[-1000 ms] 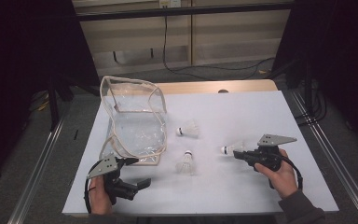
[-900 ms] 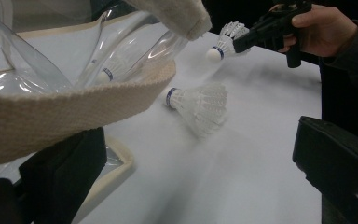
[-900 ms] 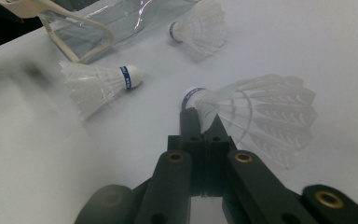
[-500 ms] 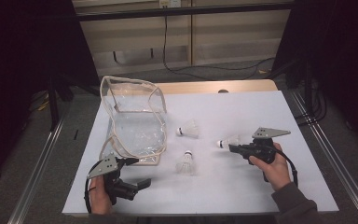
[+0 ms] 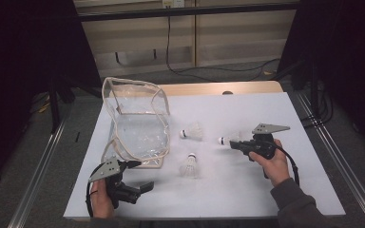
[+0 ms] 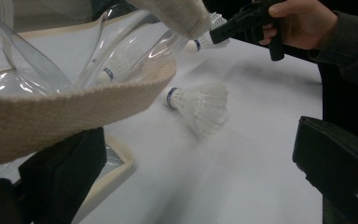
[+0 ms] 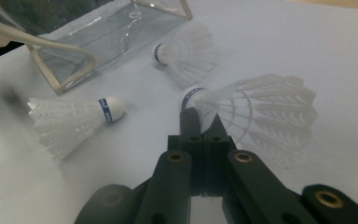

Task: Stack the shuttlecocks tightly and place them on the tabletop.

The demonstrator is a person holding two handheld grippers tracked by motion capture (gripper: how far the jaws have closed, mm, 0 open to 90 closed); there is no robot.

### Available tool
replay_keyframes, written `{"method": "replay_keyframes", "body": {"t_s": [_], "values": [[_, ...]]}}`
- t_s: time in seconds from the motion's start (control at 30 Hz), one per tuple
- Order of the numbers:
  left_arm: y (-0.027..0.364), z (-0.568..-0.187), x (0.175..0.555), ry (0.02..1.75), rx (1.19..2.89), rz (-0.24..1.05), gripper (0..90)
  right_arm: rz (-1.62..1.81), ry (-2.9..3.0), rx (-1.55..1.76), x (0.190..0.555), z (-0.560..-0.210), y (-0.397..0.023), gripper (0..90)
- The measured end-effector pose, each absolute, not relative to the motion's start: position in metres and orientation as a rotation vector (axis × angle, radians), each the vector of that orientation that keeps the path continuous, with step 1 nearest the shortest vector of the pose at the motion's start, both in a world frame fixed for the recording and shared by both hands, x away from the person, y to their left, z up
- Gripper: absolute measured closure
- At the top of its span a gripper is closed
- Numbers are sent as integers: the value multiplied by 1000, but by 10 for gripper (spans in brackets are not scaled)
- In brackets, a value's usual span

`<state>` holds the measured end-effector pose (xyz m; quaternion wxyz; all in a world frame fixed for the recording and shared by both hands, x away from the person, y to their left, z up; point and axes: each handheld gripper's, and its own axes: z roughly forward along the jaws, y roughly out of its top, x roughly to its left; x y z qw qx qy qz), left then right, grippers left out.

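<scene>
Since the earlier frame, the right hand-held gripper point(image 5: 233, 144) has moved a little toward the bag point(image 5: 135, 124), its jaws closed on a shuttlecock point(image 7: 256, 109) by the feathers. On the white bench point(image 5: 247, 190) the clear bag lies open at the left. The left hand-held gripper point(image 5: 140, 175) has its jaws wide around the bag's rim strap. Two other shuttlecocks point(image 5: 192, 133) point(image 5: 189, 166) lie beside the bag.

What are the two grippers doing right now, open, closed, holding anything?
Left gripper: open, jaws either side of the clear bag's strap, not pinching it.
Right gripper: shut on a shuttlecock.
</scene>
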<state>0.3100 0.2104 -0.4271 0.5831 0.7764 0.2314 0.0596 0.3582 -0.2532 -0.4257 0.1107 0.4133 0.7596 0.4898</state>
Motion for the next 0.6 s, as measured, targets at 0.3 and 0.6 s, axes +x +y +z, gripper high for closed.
{"method": "replay_keyframes", "body": {"t_s": [0.3, 0.6], "values": [[210, -427, 310, 541, 1814, 141, 29, 1432, 2229, 1203, 367, -422, -250, 897], [209, -428, 310, 542, 1817, 138, 27, 1416, 2227, 1207, 377, -420, -245, 896]]}}
